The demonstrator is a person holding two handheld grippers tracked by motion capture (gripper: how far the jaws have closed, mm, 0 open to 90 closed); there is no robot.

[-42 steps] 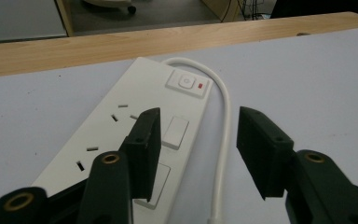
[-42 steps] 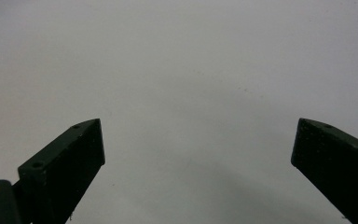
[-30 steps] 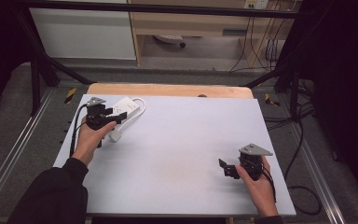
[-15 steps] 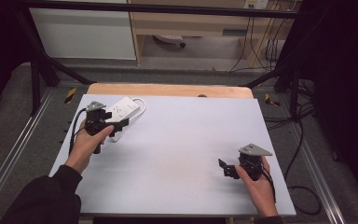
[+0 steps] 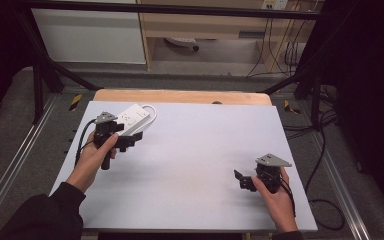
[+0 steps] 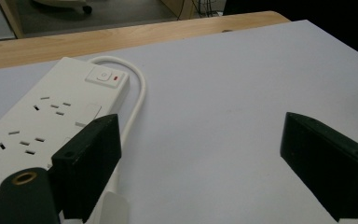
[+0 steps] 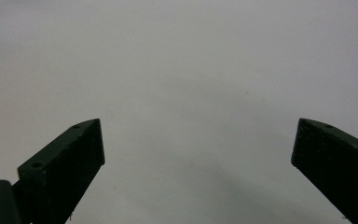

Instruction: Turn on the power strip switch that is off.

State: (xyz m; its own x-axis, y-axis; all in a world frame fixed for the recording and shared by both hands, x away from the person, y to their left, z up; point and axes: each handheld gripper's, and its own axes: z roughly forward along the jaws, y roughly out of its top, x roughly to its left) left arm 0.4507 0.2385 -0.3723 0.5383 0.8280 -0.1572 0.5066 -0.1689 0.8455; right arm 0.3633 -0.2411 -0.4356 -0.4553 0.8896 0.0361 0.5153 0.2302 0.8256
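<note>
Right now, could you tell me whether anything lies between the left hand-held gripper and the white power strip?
Nothing visible does. The left hand-held gripper is open, its jaws having just been opening with bare table between them. The power strip lies just beside one jaw, its white cable looping alongside it.
</note>
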